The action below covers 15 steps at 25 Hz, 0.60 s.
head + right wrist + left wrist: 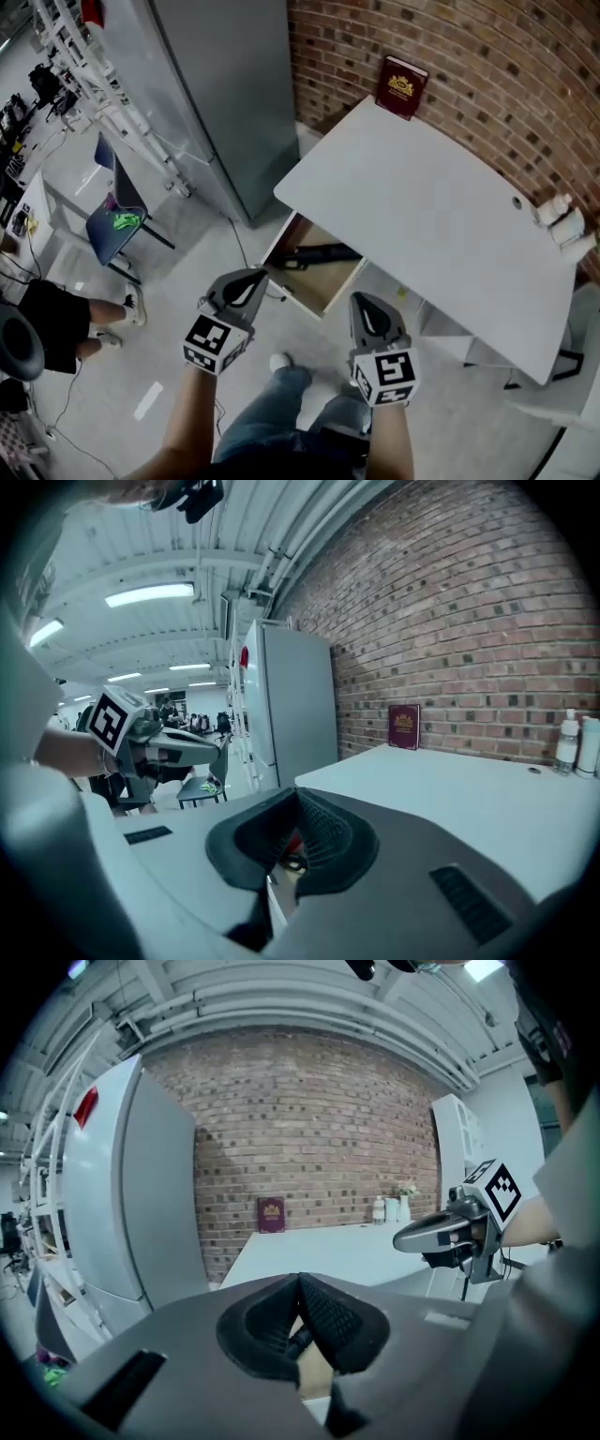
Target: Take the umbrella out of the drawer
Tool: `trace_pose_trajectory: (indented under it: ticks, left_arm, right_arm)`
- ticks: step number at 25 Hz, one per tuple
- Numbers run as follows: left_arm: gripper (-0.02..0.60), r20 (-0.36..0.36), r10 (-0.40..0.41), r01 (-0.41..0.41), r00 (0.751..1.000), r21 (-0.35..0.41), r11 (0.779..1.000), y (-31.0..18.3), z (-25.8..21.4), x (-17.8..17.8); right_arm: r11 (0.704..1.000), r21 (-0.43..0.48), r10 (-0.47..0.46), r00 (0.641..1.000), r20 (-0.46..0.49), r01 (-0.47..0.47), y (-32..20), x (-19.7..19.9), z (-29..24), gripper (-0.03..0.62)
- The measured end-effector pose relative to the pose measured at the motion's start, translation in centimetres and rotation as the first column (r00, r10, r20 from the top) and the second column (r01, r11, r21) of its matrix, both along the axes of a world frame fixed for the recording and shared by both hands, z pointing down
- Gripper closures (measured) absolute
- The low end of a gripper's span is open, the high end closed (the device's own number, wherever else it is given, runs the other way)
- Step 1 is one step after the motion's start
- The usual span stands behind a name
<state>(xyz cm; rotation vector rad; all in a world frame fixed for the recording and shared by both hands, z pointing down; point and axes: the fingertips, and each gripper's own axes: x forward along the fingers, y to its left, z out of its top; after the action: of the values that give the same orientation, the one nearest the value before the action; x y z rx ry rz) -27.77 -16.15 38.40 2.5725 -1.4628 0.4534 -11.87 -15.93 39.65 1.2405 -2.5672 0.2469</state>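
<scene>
The white table [441, 197] spreads out ahead of both pairs of jaws, beyond the tips of the left gripper [246, 281] and the right gripper [367, 309]. A dark red book [401, 87] stands at its far edge, well past the jaws (upright, cover facing out), against the brick wall [487, 56]. White bottles [565, 225] cluster at the far corner, off to the right of the right gripper's jaws, with a small round hole [517, 202] in the top near them.

- The back of the drawer [323, 291] hides under the desk [441, 216].
- The gold print on the red book [401, 87] is too small to read.
- The left edge cuts off a sitting person [56, 323].
</scene>
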Motion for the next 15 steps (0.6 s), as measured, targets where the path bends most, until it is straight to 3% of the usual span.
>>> trace_pose_trajectory:
  ticks: [6,10,15]
  left_arm:
    - [0.583,-0.035,0.017,-0.02,0.999,-0.108,0.994,-3.8,6.8,0.2]
    - [0.583,-0.026,0.03,-0.033,0.999,-0.143,0.989,-6.1,10.2,2.1]
    - [0.583,0.014,0.069,-0.064,0.998,-0.223,0.973,-7.1,14.2,4.6]
  right_arm:
    - [0.992,-0.103,0.066,0.994,-0.087,-0.075,-1.3,1.7,5.2,0.602]
    - [0.98,-0.127,0.141,0.986,-0.093,-0.152,-3.5,4.4,8.9,0.602]
    - [0.968,-0.171,0.172,0.982,-0.08,-0.183,-3.8,5.8,12.4,0.602]
